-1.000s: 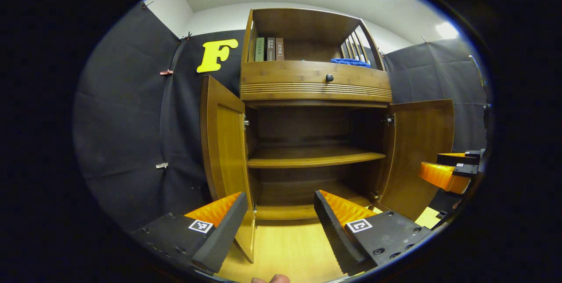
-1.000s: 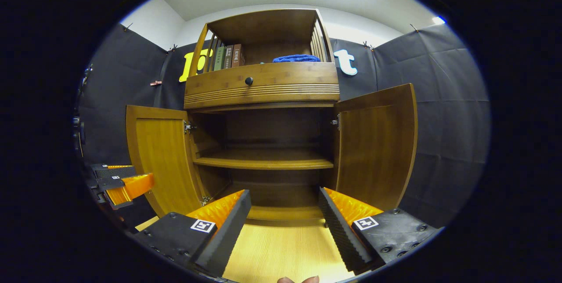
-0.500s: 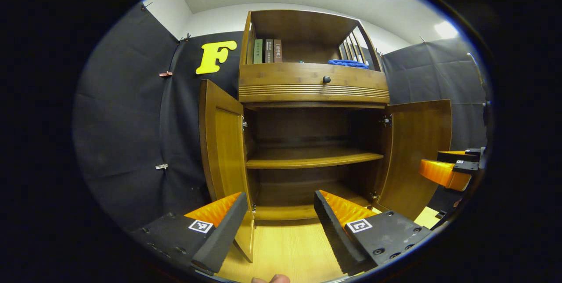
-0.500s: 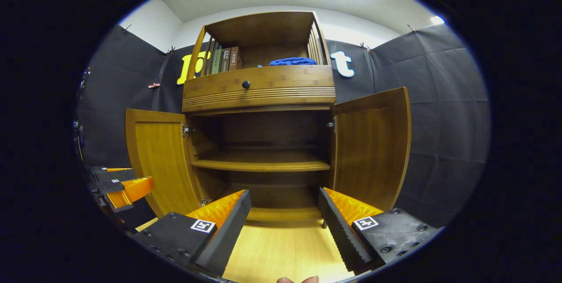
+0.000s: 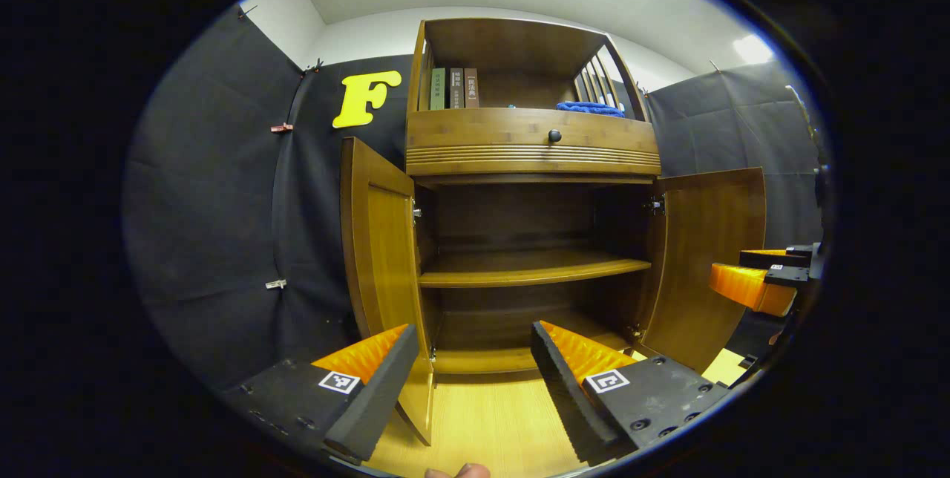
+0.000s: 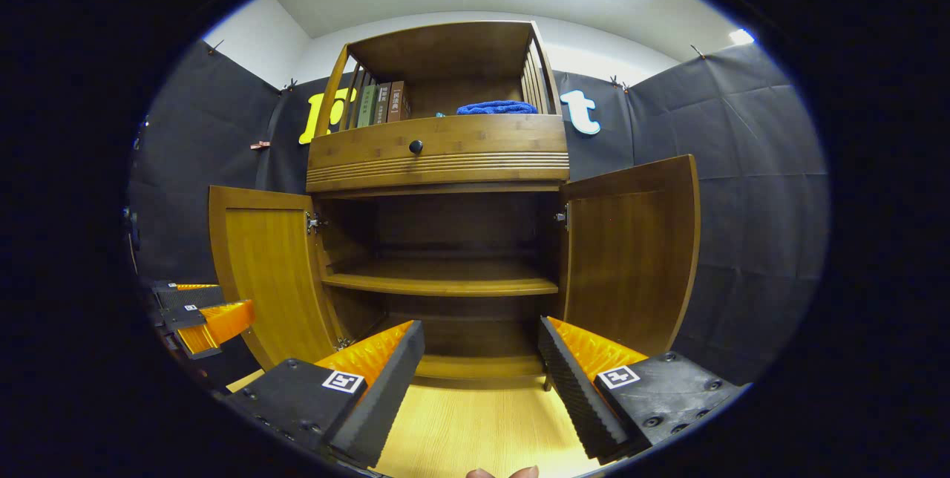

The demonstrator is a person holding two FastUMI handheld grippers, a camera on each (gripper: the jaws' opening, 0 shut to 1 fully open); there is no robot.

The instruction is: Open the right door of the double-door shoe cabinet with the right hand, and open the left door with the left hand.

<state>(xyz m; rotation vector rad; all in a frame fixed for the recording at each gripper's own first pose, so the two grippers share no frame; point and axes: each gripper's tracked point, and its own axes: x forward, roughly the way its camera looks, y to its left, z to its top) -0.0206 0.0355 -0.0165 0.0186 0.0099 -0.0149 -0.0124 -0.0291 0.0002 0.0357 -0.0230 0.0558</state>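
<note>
Shoe cabinet: left door and right door both swung open; left gripper and right gripper spread apart, holding nothing

Shoe cabinet slightly lower in right gripper view than before.

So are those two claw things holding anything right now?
No, nothing. The left gripper and right gripper both have their fingers spread, short of the cabinet, whose left door and right door stand open.
</note>
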